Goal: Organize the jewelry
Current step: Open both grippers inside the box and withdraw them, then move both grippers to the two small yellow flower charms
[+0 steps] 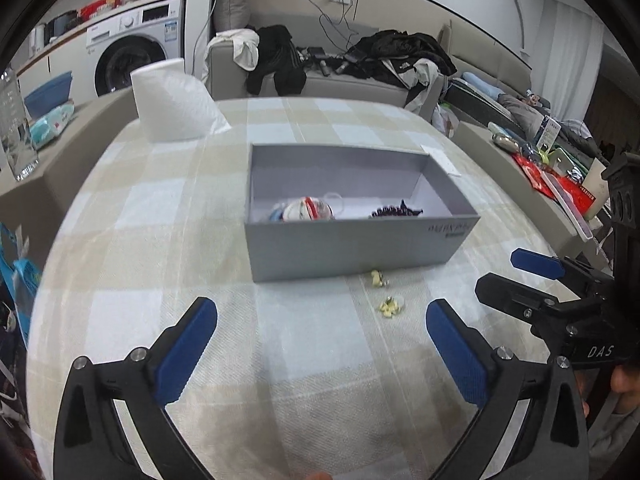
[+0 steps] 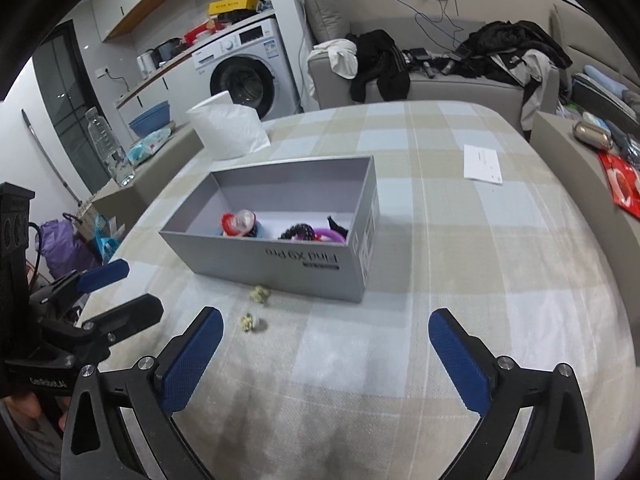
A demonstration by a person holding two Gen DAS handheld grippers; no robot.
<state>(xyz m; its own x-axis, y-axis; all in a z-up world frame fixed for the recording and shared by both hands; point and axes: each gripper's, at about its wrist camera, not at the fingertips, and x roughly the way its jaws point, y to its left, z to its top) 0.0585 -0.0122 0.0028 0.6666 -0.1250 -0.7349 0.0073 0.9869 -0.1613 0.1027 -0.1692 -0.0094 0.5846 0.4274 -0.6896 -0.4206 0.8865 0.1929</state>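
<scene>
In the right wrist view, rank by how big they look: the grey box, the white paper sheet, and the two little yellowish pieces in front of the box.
1. grey box
2. white paper sheet, though it lies farther away
3. two yellowish pieces, alike in size

Far ahead of the hand-held gripper: washing machine (image 2: 245, 76) at left, clothes-strewn sofa (image 2: 440, 80) at centre; nearer, white paper roll (image 2: 228, 130) and paper slip (image 2: 482, 162) on the checked tabletop (image 2: 460, 240).
</scene>
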